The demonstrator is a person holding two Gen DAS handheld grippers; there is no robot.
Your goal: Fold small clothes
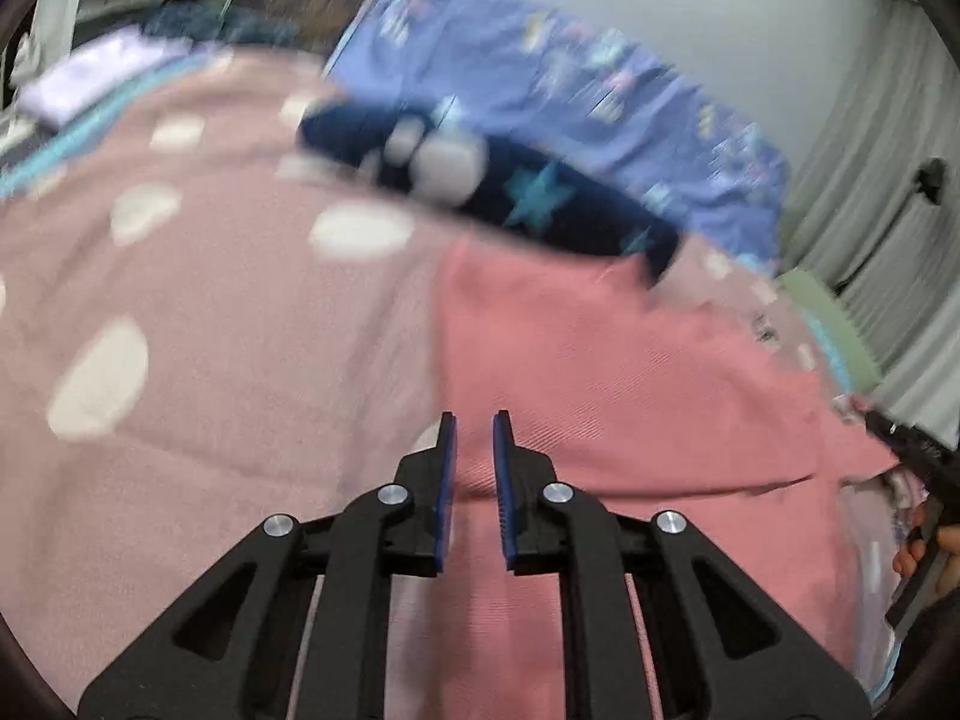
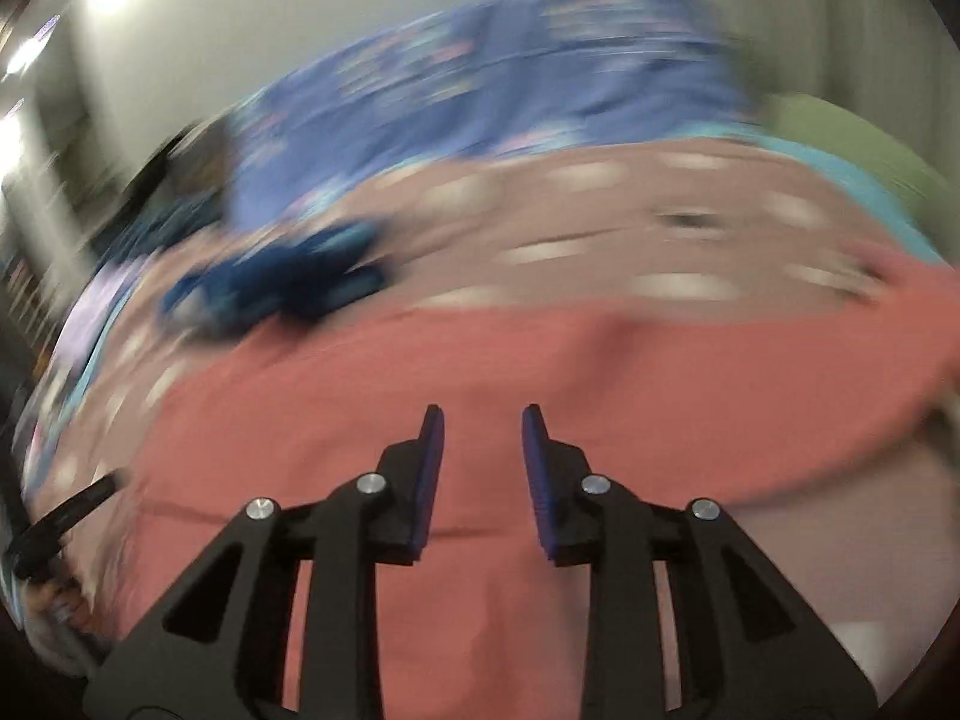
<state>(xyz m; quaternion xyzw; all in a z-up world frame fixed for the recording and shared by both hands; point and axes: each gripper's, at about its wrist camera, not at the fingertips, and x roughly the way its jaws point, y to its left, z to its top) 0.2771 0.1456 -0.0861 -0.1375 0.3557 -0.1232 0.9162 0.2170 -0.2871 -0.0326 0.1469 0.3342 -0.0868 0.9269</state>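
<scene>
Salmon garment (image 1: 630,372) lies flat on the bed (image 1: 180,300), directly under both grippers; left gripper (image 1: 474,420) jaws narrow and empty, right gripper (image 2: 483,414) jaws wider, empty.

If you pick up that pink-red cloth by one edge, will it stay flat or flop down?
Probably flop: the pink-red cloth lies limp on the spotted blanket, with soft creases. It looks thin, so likely light. Its ribbed weave should not slip easily from the fingers.
</scene>
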